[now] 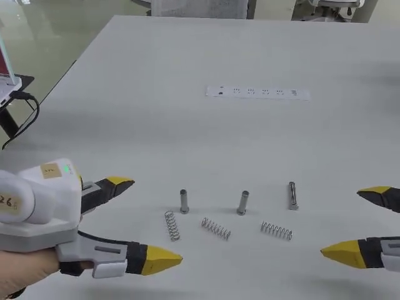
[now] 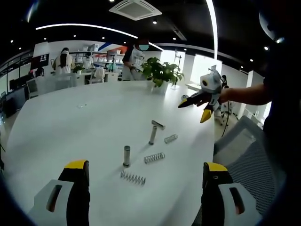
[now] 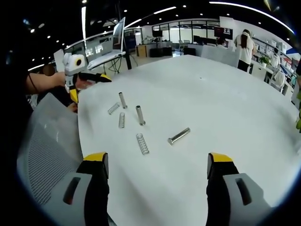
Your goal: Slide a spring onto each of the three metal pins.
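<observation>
Squarely between left tongs (image 1: 156, 219) and right tongs (image 1: 339, 222), pins (image 1: 244, 202), springs (image 1: 215, 228), untouched

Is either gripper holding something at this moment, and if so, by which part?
Nothing is held. The left gripper and the right gripper are both open and empty.

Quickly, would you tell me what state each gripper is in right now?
Left gripper: open, holding nothing.
Right gripper: open, holding nothing.
</observation>
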### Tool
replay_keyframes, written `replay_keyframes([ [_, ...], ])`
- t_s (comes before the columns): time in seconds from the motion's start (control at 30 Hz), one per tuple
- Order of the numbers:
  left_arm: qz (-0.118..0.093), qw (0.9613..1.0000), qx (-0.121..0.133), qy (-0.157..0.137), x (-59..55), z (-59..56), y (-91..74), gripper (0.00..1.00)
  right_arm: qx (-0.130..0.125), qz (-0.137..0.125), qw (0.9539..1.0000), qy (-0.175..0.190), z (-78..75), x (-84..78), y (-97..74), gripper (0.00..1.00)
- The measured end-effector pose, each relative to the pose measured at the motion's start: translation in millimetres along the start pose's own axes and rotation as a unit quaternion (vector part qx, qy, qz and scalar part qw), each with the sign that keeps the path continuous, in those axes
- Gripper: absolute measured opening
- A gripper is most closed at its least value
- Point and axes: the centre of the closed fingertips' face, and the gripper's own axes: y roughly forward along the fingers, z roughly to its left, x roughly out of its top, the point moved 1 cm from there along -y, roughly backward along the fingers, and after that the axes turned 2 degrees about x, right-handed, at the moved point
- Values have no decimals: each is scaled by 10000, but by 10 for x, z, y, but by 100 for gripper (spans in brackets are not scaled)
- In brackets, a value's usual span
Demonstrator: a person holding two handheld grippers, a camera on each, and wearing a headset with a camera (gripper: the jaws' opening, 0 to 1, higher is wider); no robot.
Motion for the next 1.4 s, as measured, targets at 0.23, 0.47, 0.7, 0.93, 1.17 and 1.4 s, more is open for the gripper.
replay_keyframes([
  [0.23, 14, 10000, 75, -1, -31, 52, -30, 97, -1, 190, 9998, -42, -25, 50, 81, 78],
  [0.47, 15, 9999, 103, -30, -43, 75, -39, 97, 4, 311, 9995, -19, -70, 106, 142, 68],
  [0.7, -20, 9998, 178, -4, -82, 101, -15, 98, 6, 352, 9994, -39, -108, 184, 202, 64],
  [0.93, -38, 9999, 160, -53, -75, 104, -12, 98, -4, 395, 9992, 0, -171, 230, 253, 62],
  [1.17, -48, 9998, 160, -66, -57, 86, -20, 98, -129, 550, 9983, 115, -286, 228, 324, 59],
  [1.4, -15, 9999, 142, -93, -91, 80, -22, 97, -170, 721, 9967, 342, -360, 253, 431, 48],
])
